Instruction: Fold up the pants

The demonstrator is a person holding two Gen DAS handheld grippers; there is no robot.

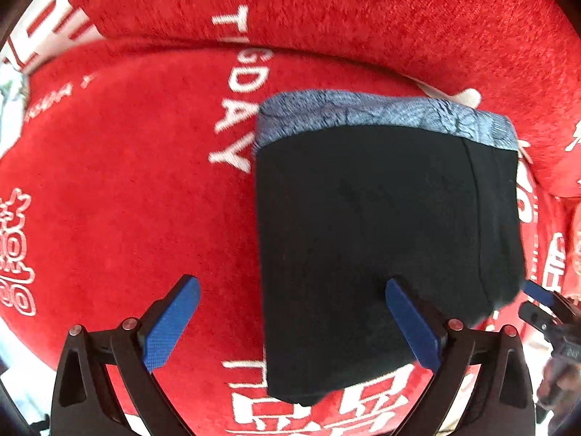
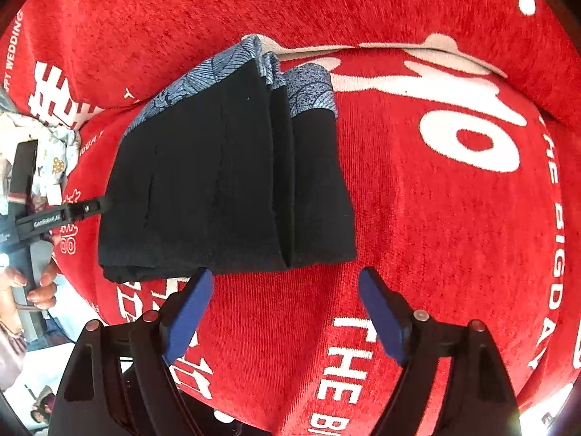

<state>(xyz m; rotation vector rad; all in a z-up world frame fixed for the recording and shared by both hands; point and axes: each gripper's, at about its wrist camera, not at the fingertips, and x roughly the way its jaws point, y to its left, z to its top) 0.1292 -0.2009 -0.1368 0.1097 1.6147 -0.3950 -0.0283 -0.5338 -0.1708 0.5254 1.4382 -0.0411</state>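
Note:
The black pants (image 1: 381,236) lie folded into a compact stack on the red seat cushion (image 1: 127,200), their blue patterned waistband (image 1: 363,112) at the far edge. My left gripper (image 1: 292,285) hangs open over the stack's near left edge, one blue finger above the black cloth and the other above the red fabric. In the right wrist view the same pants (image 2: 218,189) show layered folds. My right gripper (image 2: 285,275) is open just in front of their near edge, with only red fabric between its fingers. Neither gripper holds anything.
A red back cushion (image 1: 326,7) with white lettering rises behind the seat. A pale floral cloth (image 2: 54,152) lies at the left, beside the person's hand (image 2: 40,283) holding the left gripper's handle. The seat's front edge curves away near both grippers.

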